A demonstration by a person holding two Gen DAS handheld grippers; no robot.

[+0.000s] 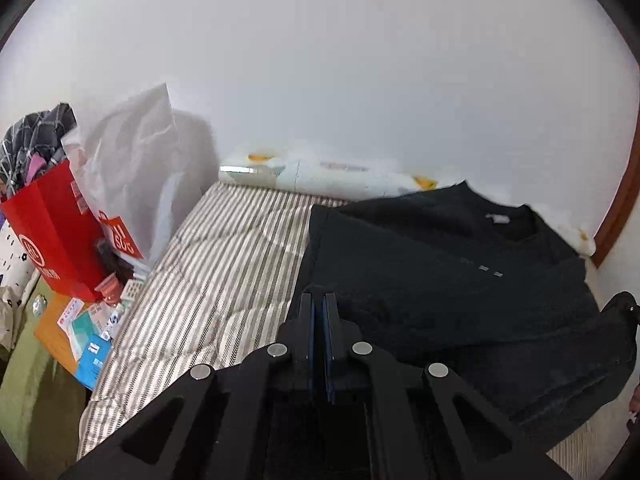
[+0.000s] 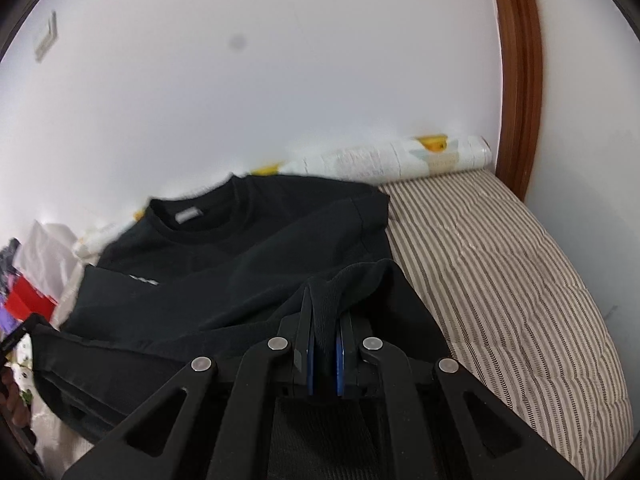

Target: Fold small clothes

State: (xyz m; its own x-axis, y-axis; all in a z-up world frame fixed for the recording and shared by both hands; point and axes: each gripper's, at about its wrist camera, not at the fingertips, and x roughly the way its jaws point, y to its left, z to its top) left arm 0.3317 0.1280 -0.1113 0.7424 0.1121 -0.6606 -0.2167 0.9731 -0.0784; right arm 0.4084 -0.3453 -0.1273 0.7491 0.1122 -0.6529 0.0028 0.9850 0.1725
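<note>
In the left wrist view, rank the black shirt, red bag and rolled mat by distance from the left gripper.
1. black shirt: at the left gripper tips, on the right.
2. red bag: left, off the bed.
3. rolled mat: ahead, against the wall.

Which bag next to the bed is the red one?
The red paper bag stuffed with dark checked clothes, farthest left. The white plastic bag stands beside it, nearer the bed.

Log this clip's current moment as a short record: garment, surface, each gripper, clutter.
garment: black sweatshirt, spread collar-away on the bed, sleeves partly folded in
surface: striped mattress cover
left gripper: jaws closed at the garment's near edge; whether they pinch cloth cannot be told
right gripper: jaws shut on a fold of the sweatshirt
clutter: red paper bag and white plastic bag left of the bed
</note>
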